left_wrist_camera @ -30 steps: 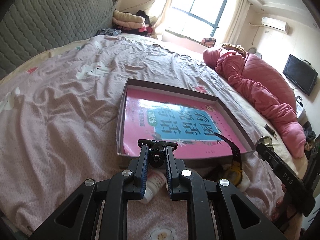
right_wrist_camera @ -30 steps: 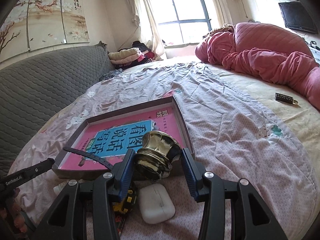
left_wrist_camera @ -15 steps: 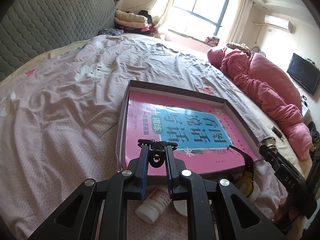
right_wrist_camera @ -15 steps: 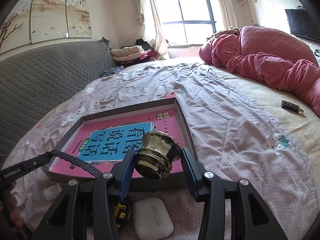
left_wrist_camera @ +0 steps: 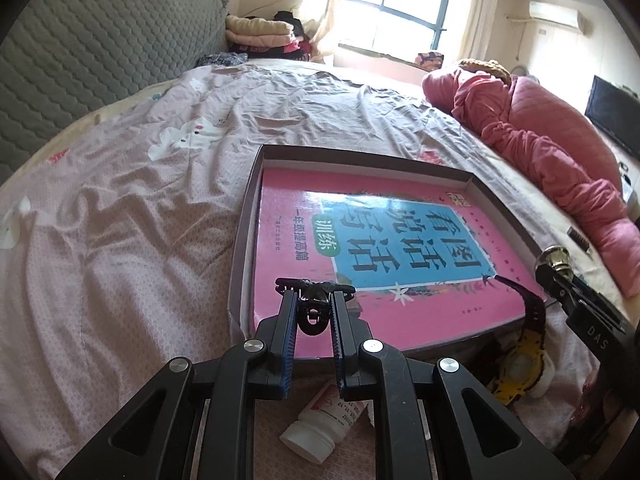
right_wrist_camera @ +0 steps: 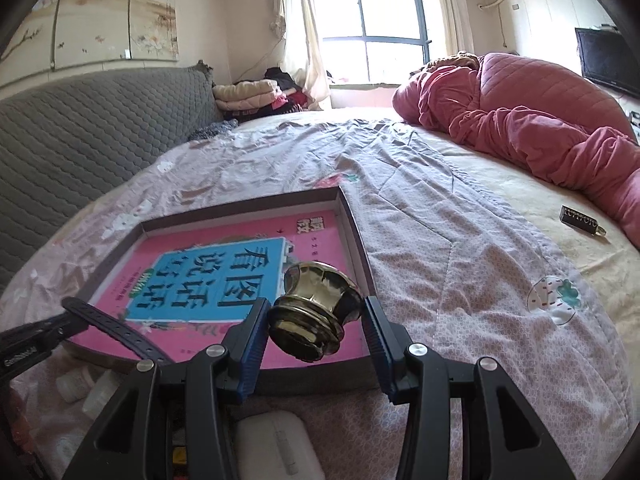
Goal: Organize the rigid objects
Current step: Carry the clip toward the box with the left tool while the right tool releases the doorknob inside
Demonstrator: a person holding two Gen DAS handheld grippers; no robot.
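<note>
Holding the brass knob (right_wrist_camera: pixel 316 312) between my right gripper (right_wrist_camera: pixel 316 320) pads above the tray (right_wrist_camera: pixel 352 220) near the bed's edge, with my left gripper (left_wrist_camera: pixel 315 300) pinching a black clip (left_wrist_camera: pixel 314 312), I feared the smooth, round knob might slip and roll off.

Both cams wrist-mounted, angled down along own jaws, close over bed (left_wrist_camera: pixel 120 240). L view: shallow box (left_wrist_camera: pixel 256 184) just ahead of jaws. R view: same box (right_wrist_camera: pixel 352 224) ahead-left of jaws. Shared: box, pink book (left_wrist_camera: pixel 360 240), window (right_wrist_camera: pixel 372 20).
</note>
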